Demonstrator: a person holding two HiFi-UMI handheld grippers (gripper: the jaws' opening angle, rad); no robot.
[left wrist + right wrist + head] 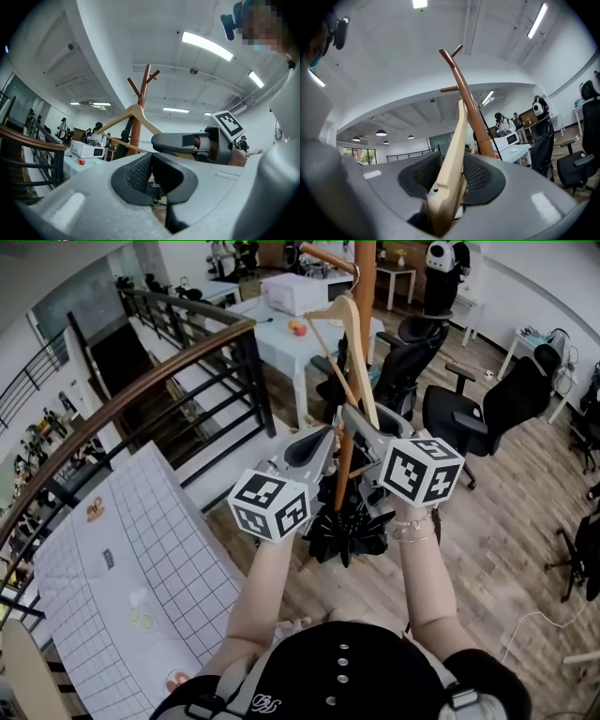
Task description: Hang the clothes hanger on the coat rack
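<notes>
Wooden hanger [135, 112] sits against the coat rack [145, 86]. Its hook looks to be over 1 of the upper pegs, but the hook-to-peg contact is too small to confirm in the head view. The body lies tilted along the pole, not plumb. My read: that's because 1 arm runs through the right gripper's slot.

Right gripper [451, 174]: jaws apart, hanger arm between them, clear gap on 1 side, at most leaning on the other pad. No clamp. That fits the weight sitting on the peg, with the jaws only guarding against swing.

Left gripper [158, 177]: jaws apart, nothing between them. It's parked just beside the right one and near the pole, likely as a steadying spare.

Judgement: the hang looks essentially done. What's left is backing the right jaws off along the arm without dragging the hook off the peg.

Further out: white table [277, 338] and black office chairs [492, 404] behind the rack, stair railing [155, 376] to the left.
</notes>
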